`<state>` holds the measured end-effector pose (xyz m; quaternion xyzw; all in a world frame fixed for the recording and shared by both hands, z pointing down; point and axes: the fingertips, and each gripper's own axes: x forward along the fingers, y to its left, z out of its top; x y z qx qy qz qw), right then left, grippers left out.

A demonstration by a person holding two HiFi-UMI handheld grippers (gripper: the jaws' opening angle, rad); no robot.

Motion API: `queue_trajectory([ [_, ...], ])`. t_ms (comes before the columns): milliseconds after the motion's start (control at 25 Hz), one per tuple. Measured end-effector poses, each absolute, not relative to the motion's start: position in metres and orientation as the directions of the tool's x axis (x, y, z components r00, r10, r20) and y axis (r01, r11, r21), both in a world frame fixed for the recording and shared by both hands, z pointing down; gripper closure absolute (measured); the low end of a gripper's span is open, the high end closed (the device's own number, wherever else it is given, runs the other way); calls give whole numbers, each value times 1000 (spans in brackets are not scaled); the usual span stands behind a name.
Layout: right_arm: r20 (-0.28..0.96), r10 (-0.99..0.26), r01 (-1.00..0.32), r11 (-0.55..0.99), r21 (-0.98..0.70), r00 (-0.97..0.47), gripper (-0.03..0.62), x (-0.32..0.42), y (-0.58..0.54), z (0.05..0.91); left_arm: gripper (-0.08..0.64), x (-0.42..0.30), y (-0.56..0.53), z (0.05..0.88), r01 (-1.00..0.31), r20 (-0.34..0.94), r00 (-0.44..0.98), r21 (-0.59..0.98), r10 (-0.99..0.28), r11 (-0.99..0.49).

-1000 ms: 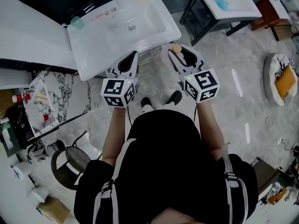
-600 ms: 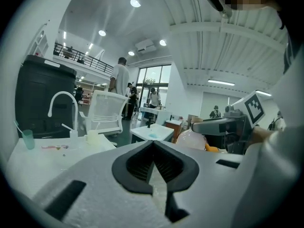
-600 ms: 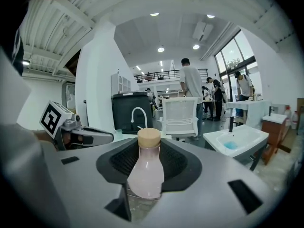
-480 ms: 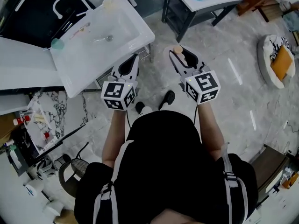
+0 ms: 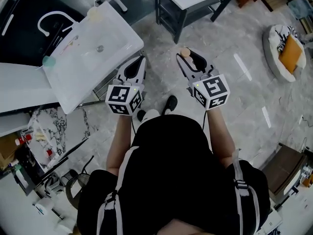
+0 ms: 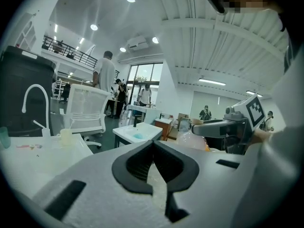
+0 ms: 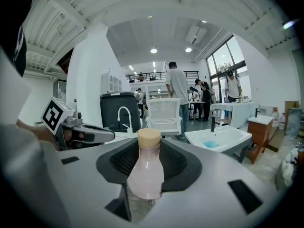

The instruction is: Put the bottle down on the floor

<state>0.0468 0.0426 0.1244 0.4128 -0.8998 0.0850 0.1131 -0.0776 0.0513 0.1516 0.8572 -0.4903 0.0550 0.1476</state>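
Right gripper [image 5: 190, 60] clamps the bottle [image 7: 146, 172] (left gripper [image 6: 153, 146] closed, empty)

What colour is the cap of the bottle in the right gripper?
Tan round cap atop the pale pink bottle; right gripper view.

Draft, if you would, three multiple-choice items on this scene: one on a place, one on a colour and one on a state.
1. Where is the bottle? A. on the floor; B. in the right tongs; C. in a basin.
2. What colour is its cap? A. blue; B. black; C. tan.
3. How are the left tongs? A. shut, empty; B. wide open; C. shut on a cup.
Answers: 1 B, the jaws clamp its body in the right gripper view; 2 C, the cap shows tan there; 3 A, the jaws meet with nothing between them.
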Motion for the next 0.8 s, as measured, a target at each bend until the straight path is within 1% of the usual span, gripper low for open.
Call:
queue_trajectory([
  [280,296,-732,-781,617,-95,-614,454,76,31,141,541,-46,40,167,-840,277,542,206,-793,-502],
  [560,345,-728,-795,597,-106,-592,454,89,18,175,541,-35,25,186,-829,308,560,200,-769,-523],
  [800,355,-755,-823,562,-82,-551,454,87,17,199,541,-38,17,205,-802,333,596,207,-730,-561],
])
